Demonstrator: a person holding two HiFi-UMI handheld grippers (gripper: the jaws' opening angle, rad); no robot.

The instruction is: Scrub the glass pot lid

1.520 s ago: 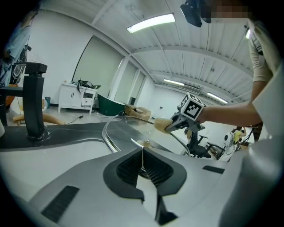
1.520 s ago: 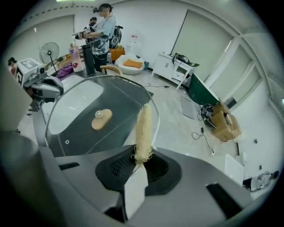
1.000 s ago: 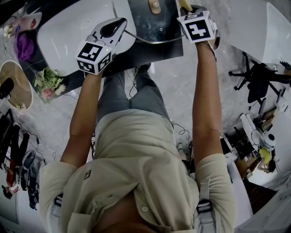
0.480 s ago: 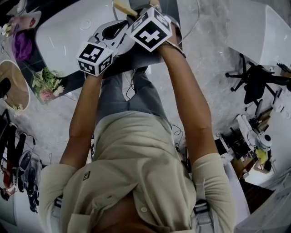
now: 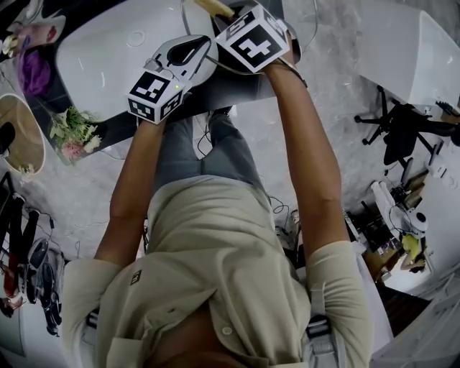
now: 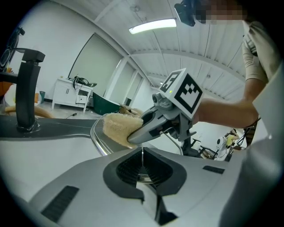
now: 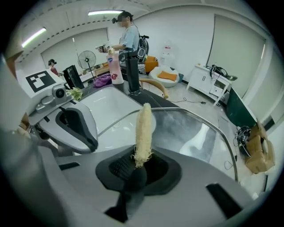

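Note:
The glass pot lid [image 7: 195, 128] with a metal rim is held over the white sink. My left gripper [image 6: 142, 160] is shut on the lid's rim [image 6: 98, 141], which shows edge-on between the jaws. A tan loofah scrubber [image 7: 144, 126] stands in my right gripper [image 7: 141, 162], which is shut on its lower end. The scrubber [image 6: 119, 128] rests against the lid's face close to the left gripper [image 7: 75, 126]. From the head view both grippers sit side by side at the top, left [image 5: 188, 49] and right [image 5: 224, 16], with the lid [image 5: 302, 43] beyond them.
A black faucet [image 7: 132, 71] and a pink bottle [image 7: 116, 66] stand behind the white sink basin [image 7: 111, 106]. Another person [image 7: 129, 37] stands far back in the room. Flowers [image 5: 72, 133] and a round bowl [image 5: 21, 136] lie to the left.
My right gripper has swung left with the scrubber, from the lid's right side to right beside the left gripper. The left gripper has barely moved.

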